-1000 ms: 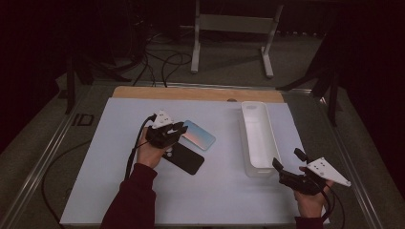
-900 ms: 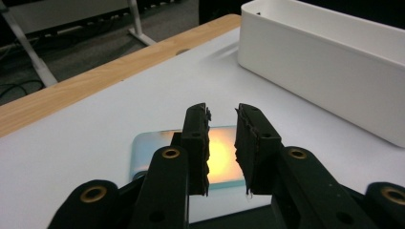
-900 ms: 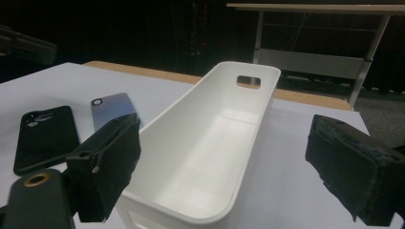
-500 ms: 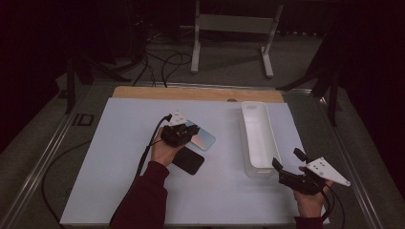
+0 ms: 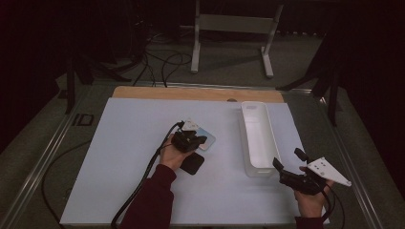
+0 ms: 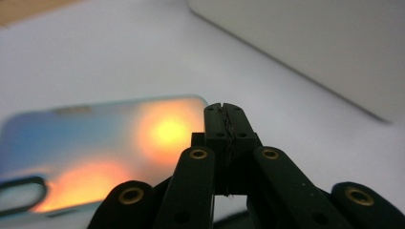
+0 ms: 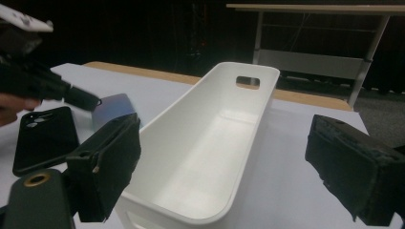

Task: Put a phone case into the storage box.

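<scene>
Your left gripper (image 5: 198,140) has moved forward and down over the iridescent case (image 6: 105,143), jaws just closed, pads pressed together, nothing between them. The case lies flat left of the bin (image 5: 258,138), black case (image 5: 192,164) touching it. Your right gripper (image 5: 286,167) hangs open beside the bin.

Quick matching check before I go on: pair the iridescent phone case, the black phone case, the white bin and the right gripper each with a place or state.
Things:
1. iridescent phone case
2. black phone case
3. white bin
4. right gripper

Places or states:
A. jaws apart, at the bin's near end
B. long, empty, right of the cases
C. flat under the left gripper's shut tips
D. on the mat by the left wrist, nearer the person

Pairs: 1-C, 2-D, 3-B, 4-A
</scene>
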Tool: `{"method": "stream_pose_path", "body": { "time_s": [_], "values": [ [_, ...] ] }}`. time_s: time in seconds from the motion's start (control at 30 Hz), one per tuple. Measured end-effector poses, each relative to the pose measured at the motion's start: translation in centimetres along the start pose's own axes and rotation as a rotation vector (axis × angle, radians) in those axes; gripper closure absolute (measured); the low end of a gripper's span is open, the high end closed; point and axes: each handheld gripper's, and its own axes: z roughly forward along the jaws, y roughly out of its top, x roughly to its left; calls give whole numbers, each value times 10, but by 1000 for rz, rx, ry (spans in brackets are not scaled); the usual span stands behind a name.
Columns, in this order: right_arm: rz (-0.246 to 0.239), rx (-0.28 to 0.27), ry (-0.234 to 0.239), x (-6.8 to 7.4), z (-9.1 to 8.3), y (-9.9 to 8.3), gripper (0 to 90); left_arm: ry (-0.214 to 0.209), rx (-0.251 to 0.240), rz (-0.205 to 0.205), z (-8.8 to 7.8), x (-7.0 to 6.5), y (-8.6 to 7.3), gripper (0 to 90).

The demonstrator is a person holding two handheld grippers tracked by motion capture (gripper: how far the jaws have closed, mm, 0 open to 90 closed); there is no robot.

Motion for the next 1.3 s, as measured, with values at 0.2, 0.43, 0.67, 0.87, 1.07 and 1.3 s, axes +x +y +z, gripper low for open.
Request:
{"method": "stream_pose_path", "body": {
  "time_s": [0.2, 0.43, 0.67, 0.87, 1.07, 1.3],
  "values": [
    [0, -4, -3, 0, 0, 0, 113, -27, 68, 17, 12, -11, -7, 900],
    [-3, -5, -3, 0, -1, 0, 113, -26, 162, 34, 23, -17, -15, 900],
    [-1, -5, -7, -1, -1, 0, 113, -31, 203, 39, 15, -19, -20, 900],
    [-2, -3, -8, -1, -1, 0, 113, -9, 231, 48, -7, -18, -34, 900],
    [1, -1, -7, 0, -1, 0, 113, 29, 248, 42, -37, -12, -53, 900],
    [0, 0, -7, 0, -1, 0, 114, 75, 267, 22, -71, -4, -76, 900]
  ]
}}
